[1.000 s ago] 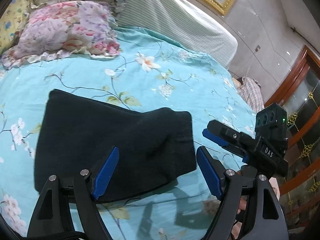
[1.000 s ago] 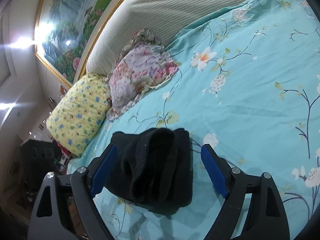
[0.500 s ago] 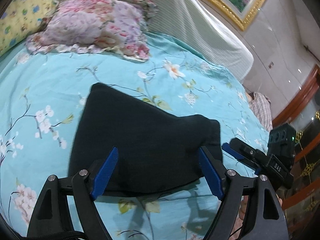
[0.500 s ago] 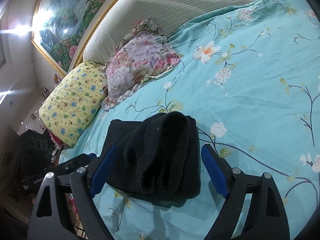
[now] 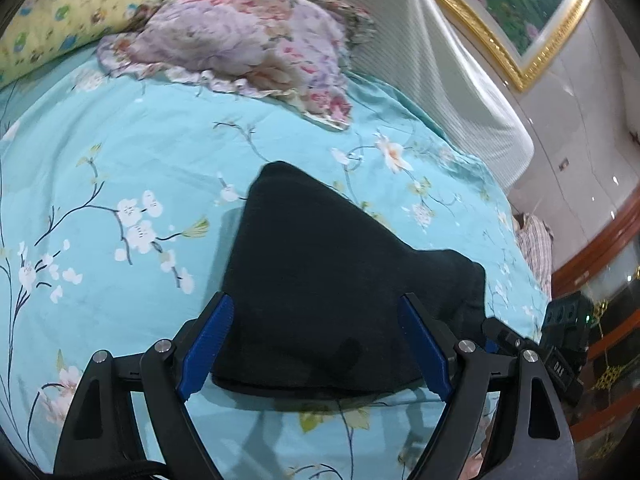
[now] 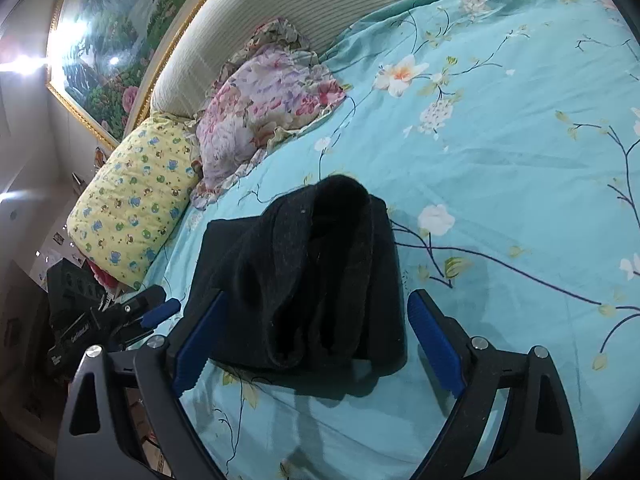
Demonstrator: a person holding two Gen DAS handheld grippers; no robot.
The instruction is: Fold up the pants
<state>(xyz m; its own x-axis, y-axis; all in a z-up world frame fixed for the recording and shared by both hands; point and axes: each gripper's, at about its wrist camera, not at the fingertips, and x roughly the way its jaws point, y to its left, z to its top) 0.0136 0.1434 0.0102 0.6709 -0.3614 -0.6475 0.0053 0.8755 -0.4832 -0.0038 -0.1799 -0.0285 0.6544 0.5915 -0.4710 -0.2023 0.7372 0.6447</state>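
Observation:
The black pants [image 5: 320, 280] lie folded in a compact stack on the turquoise flowered bedspread [image 5: 120, 160]. My left gripper [image 5: 316, 344] is open and empty, its blue pads on either side of the stack's near edge, just above it. In the right wrist view the pants [image 6: 304, 272] show their layered folded end. My right gripper [image 6: 316, 340] is open and empty, hovering at that end. The right gripper also shows in the left wrist view [image 5: 532, 352], and the left gripper in the right wrist view [image 6: 132, 312].
A pink flowered pillow [image 5: 248, 40] and a yellow pillow [image 6: 132, 200] lie at the head of the bed by the striped headboard [image 5: 420, 48]. A framed painting [image 6: 120, 20] hangs above. The bed edge runs near the grippers, with a wooden cabinet [image 5: 600, 280] beyond.
The left gripper has swung right and closer, so the pants now sit centred between its pads. The right gripper has moved slightly closer. Both stay open; the pants have not moved.

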